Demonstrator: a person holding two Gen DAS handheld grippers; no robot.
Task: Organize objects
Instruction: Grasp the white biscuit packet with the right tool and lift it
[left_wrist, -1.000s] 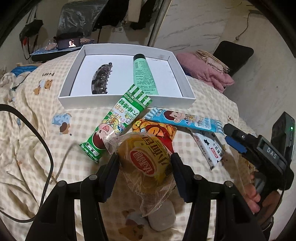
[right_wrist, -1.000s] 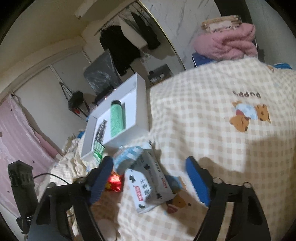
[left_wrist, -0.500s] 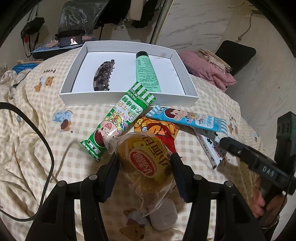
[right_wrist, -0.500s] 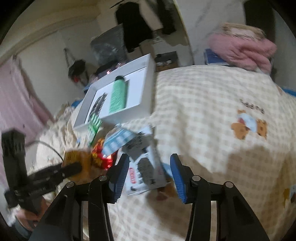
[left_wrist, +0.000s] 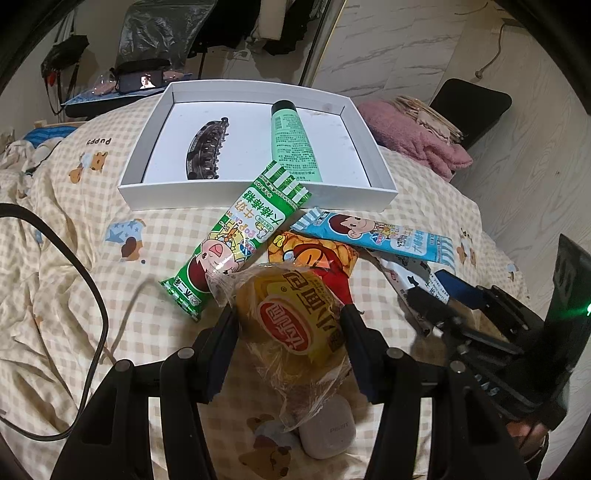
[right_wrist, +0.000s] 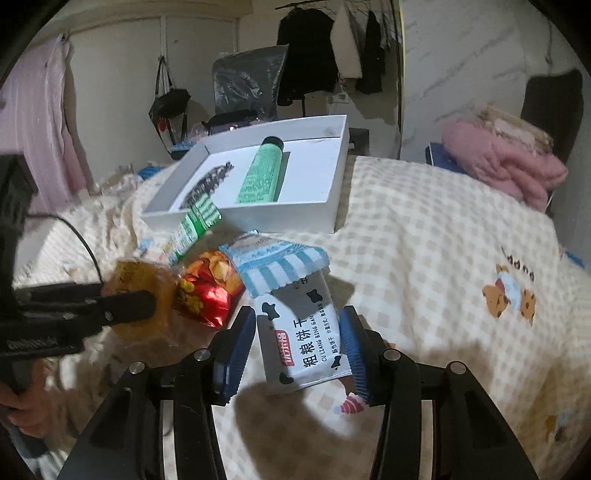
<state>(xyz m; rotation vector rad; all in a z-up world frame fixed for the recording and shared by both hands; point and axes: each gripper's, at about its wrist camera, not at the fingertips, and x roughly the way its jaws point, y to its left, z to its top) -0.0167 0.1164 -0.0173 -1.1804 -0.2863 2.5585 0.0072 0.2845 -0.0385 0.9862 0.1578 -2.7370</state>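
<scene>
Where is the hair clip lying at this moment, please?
In the left wrist view, the hair clip lies inside the white box, in its left half, with the green tube lying apart on its right.

Your left hand-held gripper (left_wrist: 290, 330) has its two fingers pressed against the sides of a small wrapped bread (left_wrist: 295, 317), held above the checked bedspread (left_wrist: 74, 229). Just beyond it lie a green candy stick packet (left_wrist: 236, 240), its far end leaning on the near wall of the white box (left_wrist: 258, 194), an orange and red snack bag (left_wrist: 314, 258), and a blue candy stick packet (left_wrist: 373, 234). Inside the box you see a dark hair claw clip (left_wrist: 207, 149) on the left and a green tube (left_wrist: 293, 142) on the right. Your right hand-held gripper (left_wrist: 439, 291) comes in at the right edge, around a cow-print biscuit packet (left_wrist: 410, 271). A small white case (left_wrist: 327, 430) sits on the bed under the bread.
</scene>
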